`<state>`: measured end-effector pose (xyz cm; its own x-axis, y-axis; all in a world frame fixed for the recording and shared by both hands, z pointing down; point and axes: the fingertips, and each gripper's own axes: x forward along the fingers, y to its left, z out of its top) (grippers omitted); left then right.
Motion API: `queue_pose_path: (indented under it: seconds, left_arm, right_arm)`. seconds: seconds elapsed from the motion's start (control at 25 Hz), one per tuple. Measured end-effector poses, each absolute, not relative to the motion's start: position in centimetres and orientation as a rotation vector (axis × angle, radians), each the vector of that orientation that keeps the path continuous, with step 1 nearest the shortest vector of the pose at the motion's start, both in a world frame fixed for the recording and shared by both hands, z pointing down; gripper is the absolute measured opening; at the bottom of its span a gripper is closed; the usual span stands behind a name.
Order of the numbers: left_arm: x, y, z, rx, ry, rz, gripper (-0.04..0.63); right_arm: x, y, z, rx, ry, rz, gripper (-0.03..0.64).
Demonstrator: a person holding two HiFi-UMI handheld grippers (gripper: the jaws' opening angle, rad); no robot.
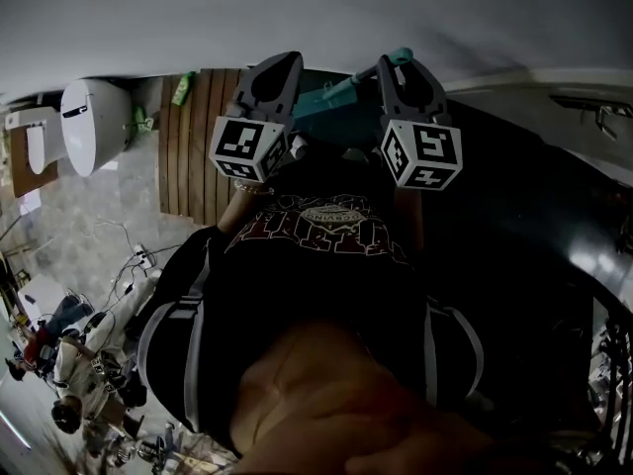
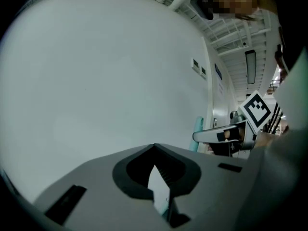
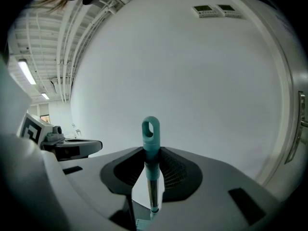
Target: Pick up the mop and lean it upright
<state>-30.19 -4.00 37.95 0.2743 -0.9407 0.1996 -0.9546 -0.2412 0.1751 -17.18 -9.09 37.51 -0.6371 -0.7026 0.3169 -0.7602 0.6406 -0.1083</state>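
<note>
I see big white wall ahead. Two small panels high on it. Long ceiling lamp glows. Below: brown wood slats, grey stone floor, white toilet, loose wires.

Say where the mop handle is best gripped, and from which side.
Grip the handle at its teal sleeve just below the loop, jaws closing crosswise from either side. It is thin and round, and the right gripper holds it there.

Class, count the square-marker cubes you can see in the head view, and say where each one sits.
2. The left cube sits on the left gripper, upper left of centre; the right cube on the right gripper, upper right. None seems hidden.
</note>
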Motion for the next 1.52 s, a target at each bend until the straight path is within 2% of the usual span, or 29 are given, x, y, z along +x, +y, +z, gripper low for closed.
queue_pose_path:
  seconds: [0.36,1.04,1.52]
  left_arm:
    - [-34.3,-1.9,37.4,2.168,-1.930,0.064,0.046]
    - [-32.3,1.3,36.4,2.052,-2.086,0.041,0.046]
    - [-36.5,1.2,35.3,2.120,-2.034,-0.030,0.046]
  right_arm:
    - [-20.6,-8.3,36.7,1.093,-2.663,0.293,0.110]
    - [-19.0,-6.4,36.3,0.914,-2.724,0.247,0.110]
    - [-22.4,-5.4,36.2,0.982,-2.685,0.265,0.110]
